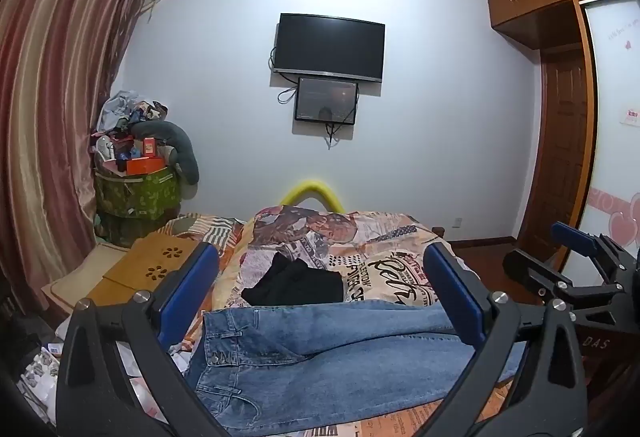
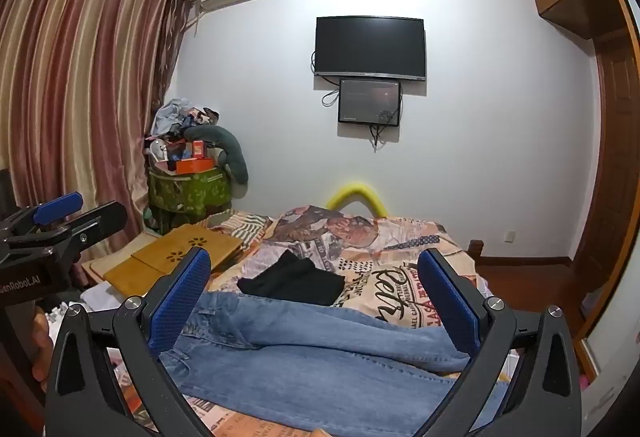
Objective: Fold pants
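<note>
Jeans lie flat along the bed's near edge; both our grippers gape empty above. Risk: pinching quilt with denim, dragging bedding.

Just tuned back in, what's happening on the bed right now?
A person holds both grippers over a bed, and folding has not started. The blue jeans lie spread flat across the patterned bedspread, waistband to the left. The left gripper and right gripper hover above them with jaws wide open, gripping nothing. A black garment lies just beyond the jeans, untouched.
</note>
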Tool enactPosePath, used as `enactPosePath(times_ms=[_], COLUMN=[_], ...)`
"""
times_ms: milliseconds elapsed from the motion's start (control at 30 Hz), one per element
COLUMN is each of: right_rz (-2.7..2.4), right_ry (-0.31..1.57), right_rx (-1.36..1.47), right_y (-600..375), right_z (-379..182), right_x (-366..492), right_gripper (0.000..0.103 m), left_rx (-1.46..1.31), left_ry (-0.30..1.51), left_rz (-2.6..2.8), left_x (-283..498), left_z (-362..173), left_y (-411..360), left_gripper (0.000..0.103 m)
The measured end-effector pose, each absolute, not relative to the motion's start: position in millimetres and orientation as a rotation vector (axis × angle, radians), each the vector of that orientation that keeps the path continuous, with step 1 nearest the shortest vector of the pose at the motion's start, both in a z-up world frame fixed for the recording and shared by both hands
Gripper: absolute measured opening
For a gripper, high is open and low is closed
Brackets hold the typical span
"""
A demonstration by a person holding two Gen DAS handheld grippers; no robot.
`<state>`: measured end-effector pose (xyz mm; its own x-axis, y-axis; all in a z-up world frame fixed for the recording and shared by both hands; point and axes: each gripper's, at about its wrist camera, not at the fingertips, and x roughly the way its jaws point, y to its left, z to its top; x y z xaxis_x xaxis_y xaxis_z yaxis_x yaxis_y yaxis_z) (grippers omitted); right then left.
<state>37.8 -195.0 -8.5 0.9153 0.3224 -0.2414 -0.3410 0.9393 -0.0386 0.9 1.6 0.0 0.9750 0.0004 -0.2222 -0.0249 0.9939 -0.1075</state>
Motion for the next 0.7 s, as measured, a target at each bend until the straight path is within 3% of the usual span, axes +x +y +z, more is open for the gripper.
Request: enactPosePath(times_ms=[700], right_rz=[0.344], right_ry=[0.241], right_rx=[-0.081], right_y=[-194.4], right_z=[-9.8], right_x=[38.6], right_gripper=[0.103], left_rx=[-0.072], left_ry=[0.212], left_rz=[0.021], left_x=[-3.1], left_z=[-5.2], left_y=[-5.0], left_gripper=[0.103])
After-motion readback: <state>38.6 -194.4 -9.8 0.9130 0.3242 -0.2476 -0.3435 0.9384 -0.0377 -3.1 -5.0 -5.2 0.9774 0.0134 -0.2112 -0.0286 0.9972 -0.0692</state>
